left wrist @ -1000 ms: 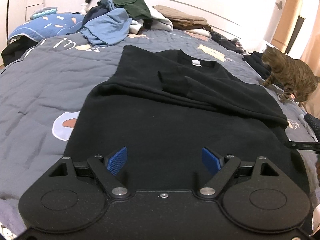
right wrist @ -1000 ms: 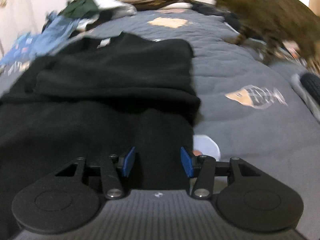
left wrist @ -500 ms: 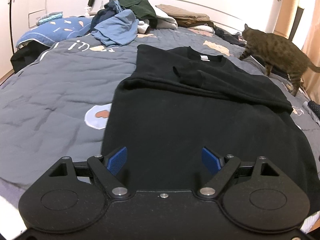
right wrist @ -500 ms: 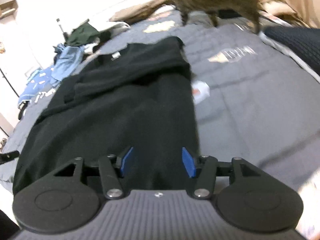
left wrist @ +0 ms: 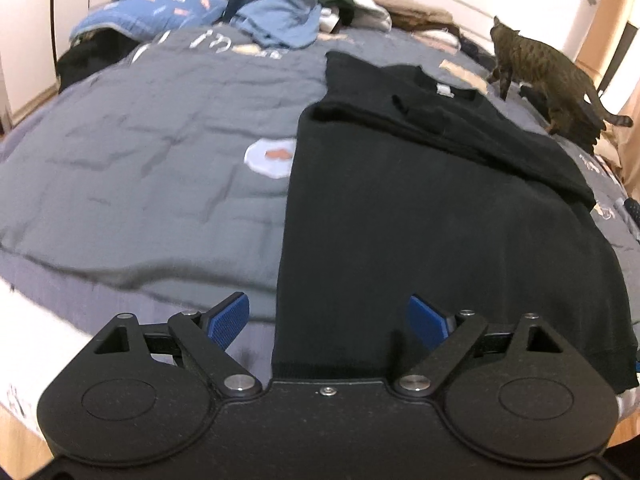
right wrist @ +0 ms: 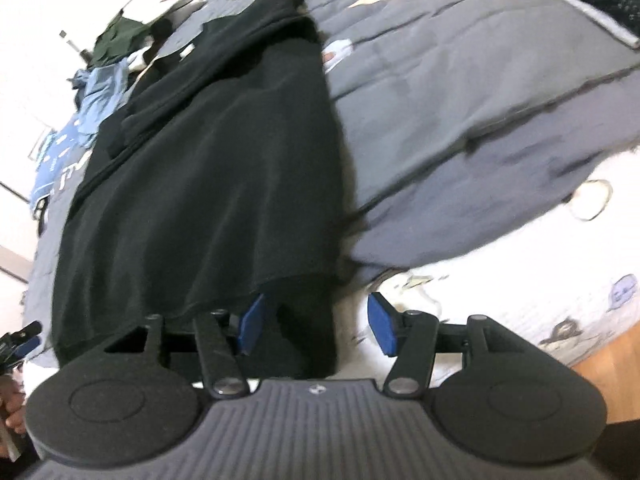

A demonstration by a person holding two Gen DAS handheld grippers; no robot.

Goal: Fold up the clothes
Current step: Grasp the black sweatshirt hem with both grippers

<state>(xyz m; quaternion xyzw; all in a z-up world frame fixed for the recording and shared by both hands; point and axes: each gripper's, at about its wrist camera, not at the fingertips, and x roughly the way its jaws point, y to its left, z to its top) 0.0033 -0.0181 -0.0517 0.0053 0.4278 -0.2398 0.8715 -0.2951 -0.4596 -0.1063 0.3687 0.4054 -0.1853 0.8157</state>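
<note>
Black fleece, the sweatshirt (left wrist: 440,216) lies flat along a grey quilted bedspread (left wrist: 152,160), collar at the far end, sleeves folded across the chest, hem at the near edge of the bed. The left gripper (left wrist: 329,322) hovers over the hem's left corner with its blue pads spread wide and nothing between them; the corner sits in the gap, untouched as far as can be seen. The right gripper (right wrist: 316,326) is at the hem's right corner, also gaping and holding nothing, though the cloth drapes over its left pad. Around the garment: a tabby cat (left wrist: 544,68) stands on the bed beyond the right shoulder, clear of the sweatshirt. A heap of unfolded clothes (left wrist: 296,12) in blue, green and white crowds the far end beside a blue patterned pillow (left wrist: 152,12). A cardboard tube (left wrist: 612,16) stands by the wall
</note>
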